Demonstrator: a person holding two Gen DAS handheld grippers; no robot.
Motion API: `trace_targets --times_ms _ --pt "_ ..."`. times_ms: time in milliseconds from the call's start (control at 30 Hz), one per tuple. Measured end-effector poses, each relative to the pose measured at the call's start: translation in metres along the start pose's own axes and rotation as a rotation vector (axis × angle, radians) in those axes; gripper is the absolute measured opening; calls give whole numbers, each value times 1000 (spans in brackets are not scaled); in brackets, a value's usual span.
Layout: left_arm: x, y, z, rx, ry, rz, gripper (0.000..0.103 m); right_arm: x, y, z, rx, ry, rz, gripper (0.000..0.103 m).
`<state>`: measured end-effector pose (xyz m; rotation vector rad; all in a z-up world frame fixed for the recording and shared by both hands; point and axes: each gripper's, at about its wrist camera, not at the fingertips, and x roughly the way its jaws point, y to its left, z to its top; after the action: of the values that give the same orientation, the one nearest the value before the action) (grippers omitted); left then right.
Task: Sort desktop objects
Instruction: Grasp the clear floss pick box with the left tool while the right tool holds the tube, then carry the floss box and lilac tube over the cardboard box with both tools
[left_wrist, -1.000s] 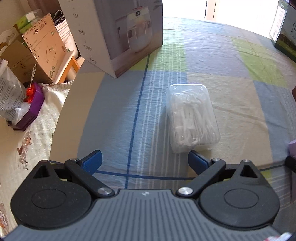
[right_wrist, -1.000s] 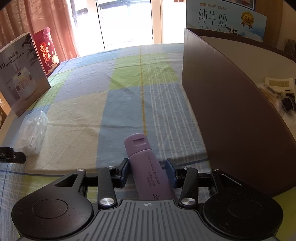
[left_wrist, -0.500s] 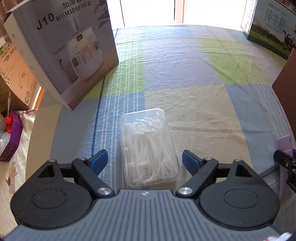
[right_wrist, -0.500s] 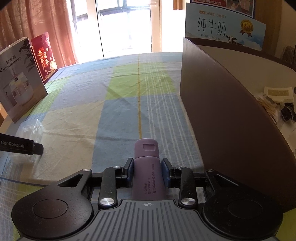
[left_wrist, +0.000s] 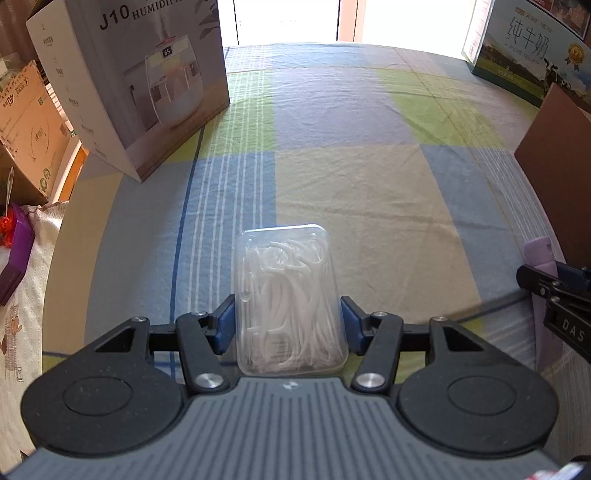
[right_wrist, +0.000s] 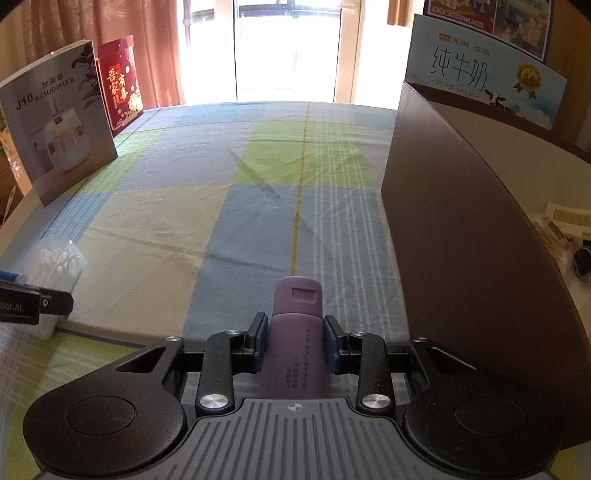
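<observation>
Humidifier box (left_wrist: 140, 85) stands clear ahead-left; left gripper (left_wrist: 288, 323) clamps floss case (left_wrist: 290, 295), right gripper (right_wrist: 295, 341) clamps purple tube (right_wrist: 295, 332) beside brown bin (right_wrist: 469, 251).

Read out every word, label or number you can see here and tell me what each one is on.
"J10 HUMIDIFIER": humidifier box.
"65": display pictured on that box.
"纯牛奶" and "PURE MILK": milk carton.
"吾家有喜": red box.
"DAS": right gripper.
"bot.AI": left gripper.
Print on the purple tube: too small.
</observation>
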<state>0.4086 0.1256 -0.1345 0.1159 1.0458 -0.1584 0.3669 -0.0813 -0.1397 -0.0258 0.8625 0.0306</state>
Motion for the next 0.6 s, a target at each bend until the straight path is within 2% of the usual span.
trace_targets --times_ms 267,467,600 --pt "-26 -22 -47 42 33 -24 53 -19 -3 -21 -87 80 80 29" --pt "-44 -38 -78 77 62 -49 53 -50 -21 -53 -148 107 145 29" --pt "-58 -55 -96 94 72 -88 53 -72 -38 -75 -154 120 158 29"
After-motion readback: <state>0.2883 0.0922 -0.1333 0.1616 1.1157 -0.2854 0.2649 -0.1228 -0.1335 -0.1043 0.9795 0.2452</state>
